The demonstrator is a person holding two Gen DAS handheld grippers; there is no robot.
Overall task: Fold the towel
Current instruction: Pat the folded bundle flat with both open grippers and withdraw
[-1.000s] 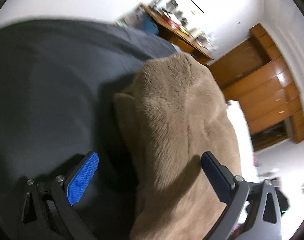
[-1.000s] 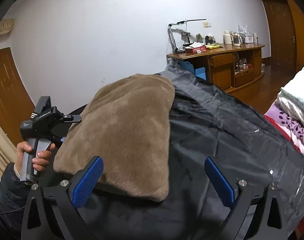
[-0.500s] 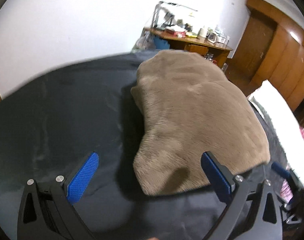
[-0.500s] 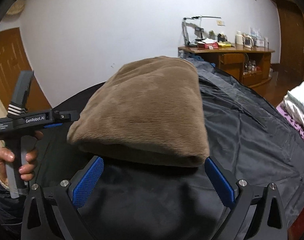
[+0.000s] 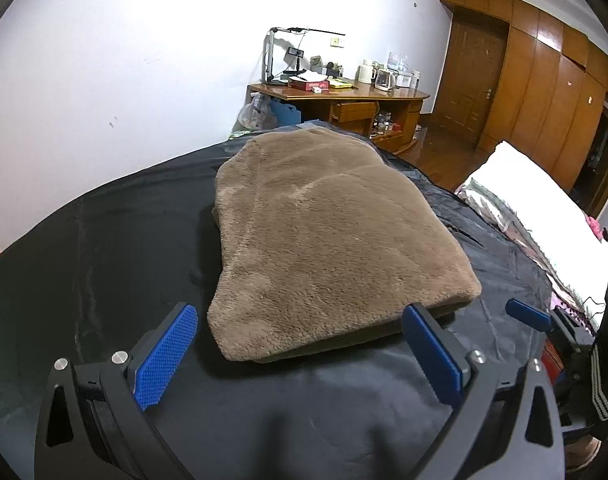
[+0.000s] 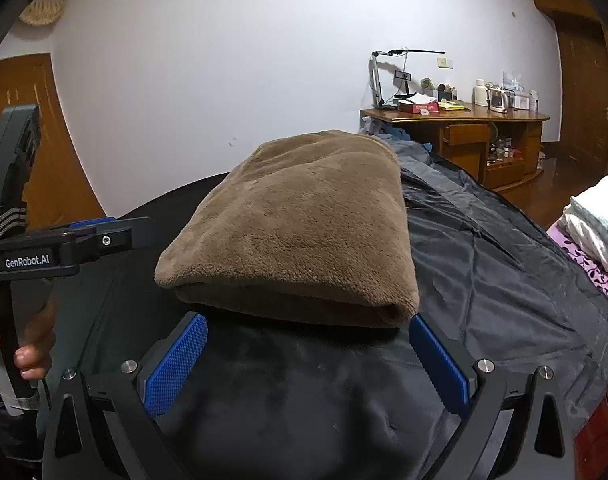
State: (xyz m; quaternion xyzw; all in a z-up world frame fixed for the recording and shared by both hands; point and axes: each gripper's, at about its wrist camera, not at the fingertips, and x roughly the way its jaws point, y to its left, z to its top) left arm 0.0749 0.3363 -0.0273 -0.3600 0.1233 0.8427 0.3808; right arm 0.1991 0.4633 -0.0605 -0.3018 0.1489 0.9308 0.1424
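Observation:
A thick brown plush towel (image 5: pixel 328 240) lies folded into a flat rectangle on a black sheet (image 5: pixel 83 280). My left gripper (image 5: pixel 299 328) is open just short of the towel's near edge, with nothing between its fingers. In the right wrist view the same towel (image 6: pixel 304 232) shows its folded edge towards me. My right gripper (image 6: pixel 308 332) is open just in front of that edge and holds nothing. The left gripper (image 6: pixel 91 224) appears at the left of that view, held by a hand (image 6: pixel 27 356), beside the towel.
The black sheet (image 6: pixel 504 280) covers a bed. A wooden desk (image 5: pixel 344 100) with a lamp and small items stands behind it by the white wall. Wooden doors and cabinets (image 5: pixel 544 92) line the right. White bedding (image 6: pixel 596 224) is stacked at the right.
The left gripper, which was right over the towel, has drawn back to its near edge. The right gripper swung round to face the folded edge. The towel stays flat.

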